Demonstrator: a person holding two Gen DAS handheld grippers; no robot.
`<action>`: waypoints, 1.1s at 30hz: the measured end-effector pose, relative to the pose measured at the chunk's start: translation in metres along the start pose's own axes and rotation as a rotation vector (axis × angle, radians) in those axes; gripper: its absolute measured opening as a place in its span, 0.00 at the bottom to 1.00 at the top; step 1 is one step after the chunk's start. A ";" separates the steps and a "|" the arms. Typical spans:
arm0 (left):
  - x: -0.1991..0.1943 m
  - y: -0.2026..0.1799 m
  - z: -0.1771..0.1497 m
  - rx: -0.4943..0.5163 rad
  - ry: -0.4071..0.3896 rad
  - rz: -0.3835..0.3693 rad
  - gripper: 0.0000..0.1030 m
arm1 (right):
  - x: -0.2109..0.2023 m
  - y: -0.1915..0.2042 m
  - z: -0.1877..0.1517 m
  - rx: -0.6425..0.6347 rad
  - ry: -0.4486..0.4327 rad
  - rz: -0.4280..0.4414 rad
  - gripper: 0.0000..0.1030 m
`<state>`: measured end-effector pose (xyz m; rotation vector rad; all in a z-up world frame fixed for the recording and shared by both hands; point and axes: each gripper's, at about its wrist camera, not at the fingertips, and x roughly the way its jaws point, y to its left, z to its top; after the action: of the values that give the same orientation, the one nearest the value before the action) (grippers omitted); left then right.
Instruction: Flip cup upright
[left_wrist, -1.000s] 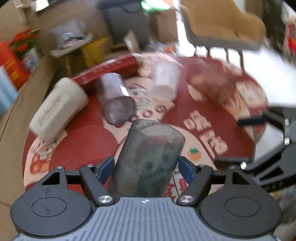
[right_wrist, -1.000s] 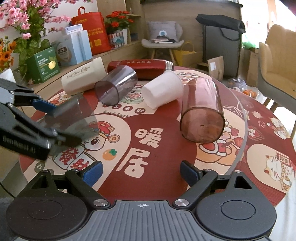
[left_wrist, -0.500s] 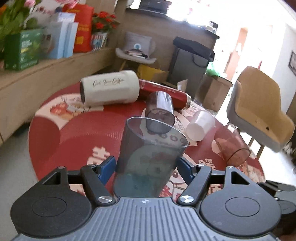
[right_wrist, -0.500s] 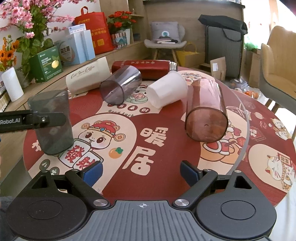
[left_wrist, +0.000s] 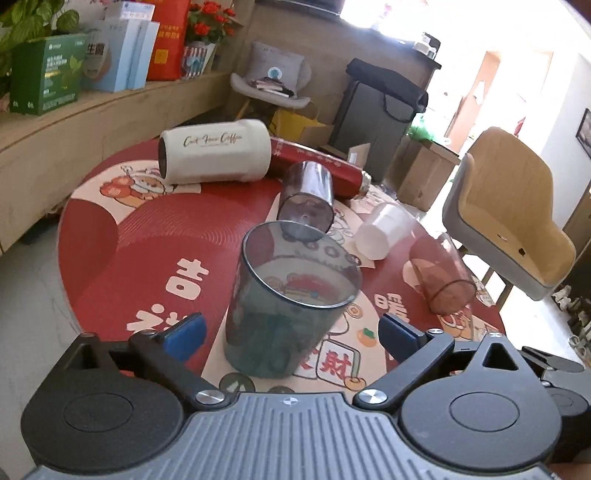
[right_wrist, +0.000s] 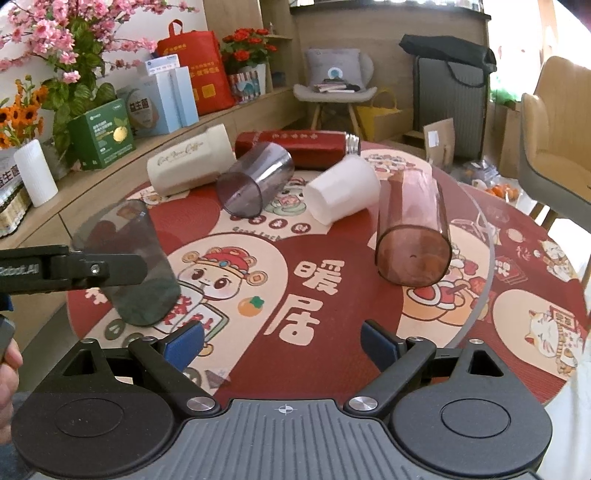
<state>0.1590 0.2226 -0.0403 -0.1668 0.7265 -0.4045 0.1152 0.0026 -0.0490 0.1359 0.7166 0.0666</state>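
Left wrist view shows you the dark smoky cup (left_wrist: 291, 299) standing with its open mouth up on the round table (left_wrist: 96, 236), near the table's edge closest to you, on the printed red mat. The cup is see-through, grey-green in tone, a little wider at the rim than at the base, and you can read the mat's drawing through its wall. Your left gripper (left_wrist: 291, 332) is open wide around it: the blue pads (left_wrist: 186, 332) stand on either side of the cup with a clear gap, and neither touches the wall. In the right wrist view the same cup (right_wrist: 127, 264) appears at the left edge of the table and looks tilted by the lens; one black finger of the left gripper (right_wrist: 92, 269) crosses in front of its middle, so you cannot judge from there whether metal meets plastic. Your right gripper (right_wrist: 282, 341) is also open wide, holds nothing, and hangs over the near part of the mat, well apart from the cup. Further back on the table lie on their sides a cream mug (left_wrist: 214, 151), a red flask (left_wrist: 317, 162), a purple-grey tumbler (left_wrist: 306, 199), a white cup (left_wrist: 384, 236) and a brownish tumbler (right_wrist: 412, 236). The far end of the red flask is hidden behind the cream mug in the left view, and the base of the dark smoky cup is hard to make out through its tinted wall.
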 end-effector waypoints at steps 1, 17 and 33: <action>-0.003 -0.002 0.000 0.007 0.008 0.011 1.00 | -0.003 0.001 0.000 -0.002 -0.002 -0.001 0.90; -0.078 -0.013 -0.005 0.126 0.053 0.212 1.00 | -0.069 0.022 -0.007 -0.006 -0.032 -0.027 1.00; -0.139 -0.017 -0.018 0.131 0.024 0.364 1.00 | -0.116 0.029 -0.021 0.038 -0.045 -0.017 1.00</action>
<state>0.0483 0.2648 0.0361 0.0938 0.7339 -0.1053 0.0134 0.0206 0.0150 0.1670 0.6740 0.0333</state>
